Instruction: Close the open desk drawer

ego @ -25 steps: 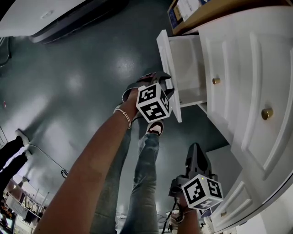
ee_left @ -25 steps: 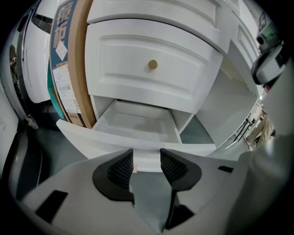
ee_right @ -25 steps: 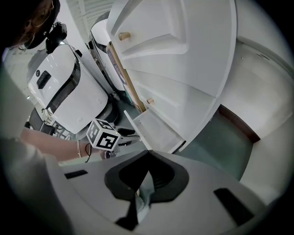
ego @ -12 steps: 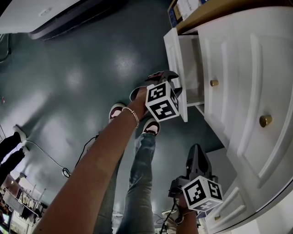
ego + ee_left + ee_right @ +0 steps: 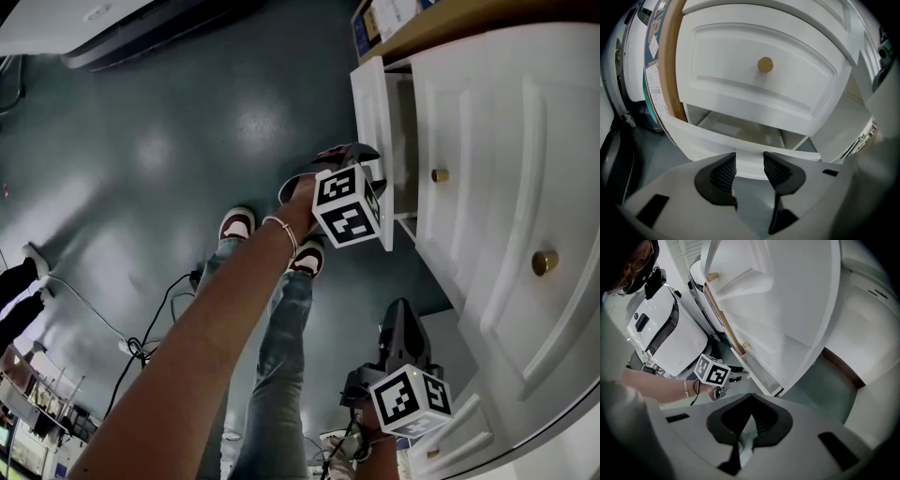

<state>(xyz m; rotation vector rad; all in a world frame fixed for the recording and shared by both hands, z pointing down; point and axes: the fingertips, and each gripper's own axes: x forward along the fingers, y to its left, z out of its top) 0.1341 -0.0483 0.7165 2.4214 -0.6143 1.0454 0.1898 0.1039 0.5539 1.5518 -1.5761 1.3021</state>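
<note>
Left gripper view showed the left gripper (image 5: 749,164), jaws narrowly apart, at the front of the partly open white wooden drawer (image 5: 701,140); the right gripper's (image 5: 750,399) jaws met, empty.

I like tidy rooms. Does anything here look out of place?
One drawer sticks out partway from the white desk, while the knobbed drawer next to it sits flush. The left tool, jaws apart, is at the open drawer's front. Nothing looks spilled or broken.
</note>
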